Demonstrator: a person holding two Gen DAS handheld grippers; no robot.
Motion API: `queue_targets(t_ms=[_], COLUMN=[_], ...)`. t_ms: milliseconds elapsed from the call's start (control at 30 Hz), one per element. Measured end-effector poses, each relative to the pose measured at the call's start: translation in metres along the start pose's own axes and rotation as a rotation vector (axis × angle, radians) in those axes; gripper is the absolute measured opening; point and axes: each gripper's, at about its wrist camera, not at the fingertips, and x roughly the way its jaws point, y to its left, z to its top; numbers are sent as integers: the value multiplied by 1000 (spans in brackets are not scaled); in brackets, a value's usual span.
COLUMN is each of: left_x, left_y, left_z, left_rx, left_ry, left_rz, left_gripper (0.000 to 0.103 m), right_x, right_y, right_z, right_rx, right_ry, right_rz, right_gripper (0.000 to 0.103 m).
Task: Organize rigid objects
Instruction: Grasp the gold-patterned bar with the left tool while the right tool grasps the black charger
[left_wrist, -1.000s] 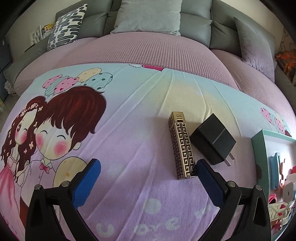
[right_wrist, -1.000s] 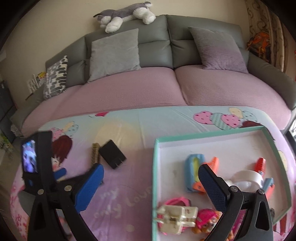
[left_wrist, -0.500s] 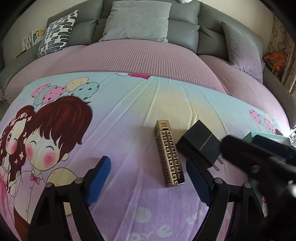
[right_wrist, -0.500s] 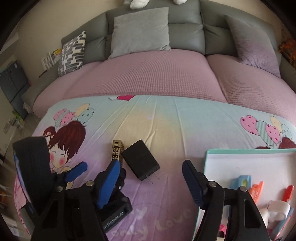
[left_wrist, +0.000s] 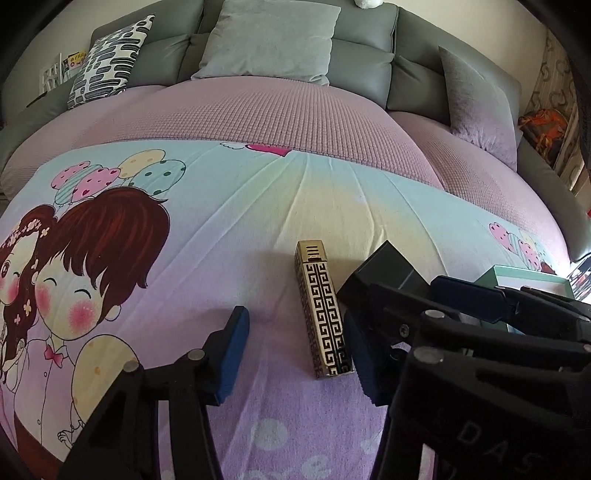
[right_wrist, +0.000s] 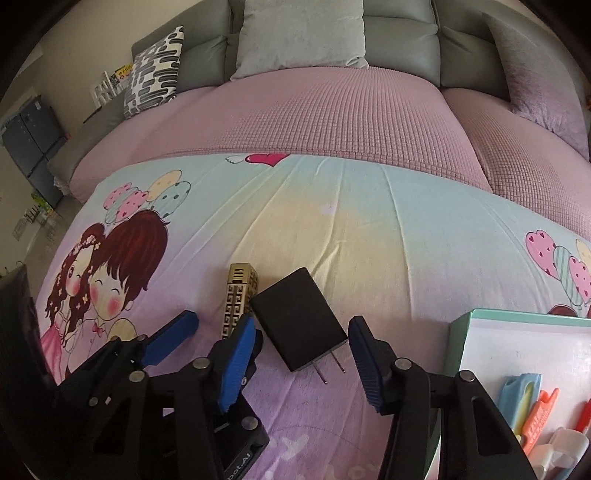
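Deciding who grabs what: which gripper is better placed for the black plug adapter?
Right. The right gripper straddles the black plug adapter, jaws closing around it; the left gripper brackets the gold patterned case.

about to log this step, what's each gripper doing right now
left gripper: open, jaws closing around the gold patterned lighter, pads not on it yet
right gripper: open, jaws closing around the black charger, not gripping yet

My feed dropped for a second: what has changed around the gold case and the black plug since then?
The right gripper swung over from the tray and now straddles the black plug. The left gripper brackets the gold case. Both sets of jaws are closing from wide open; neither visibly presses its object yet. Case and plug lie where they were on the cartoon sheet.
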Motion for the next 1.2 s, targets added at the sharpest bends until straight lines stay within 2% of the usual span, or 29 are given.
queue_targets(t_ms=[167,333,367,433,467,667,733,800,1000,1200], left_x=[0,2,1,0,-1,-3,-5,-8,-16,-17], left_y=[7,7,7,9,9,11,13,15,29,41], left_z=[1,2,2,2,3,3,3,3,1,1], left_rx=[-36,-31,-33,-42,-42,-47,-51,-62,-97,-124], left_ry=[-9,-30,-31,-39,-41,-29,-13,-4,9,21], left_rz=[9,9,7,-7,0,-4,9,24,62,92], left_gripper=[39,38,34,18,16,16,16,16,16,16], right_x=[0,0,0,1,2,3,2,3,6,10], right_y=[-5,-8,-9,-10,-10,-6,-5,-4,-1,3], right_z=[-1,1,1,2,2,1,0,0,3,8], right_rx=[26,40,45,49,51,36,32,42,28,18], right_ry=[-11,-23,-24,-27,-27,-43,-46,-47,-61,-62], right_rz=[17,14,14,17,22,8,17,27,17,0], right_gripper=[52,51,51,51,51,50,43,41,41,45])
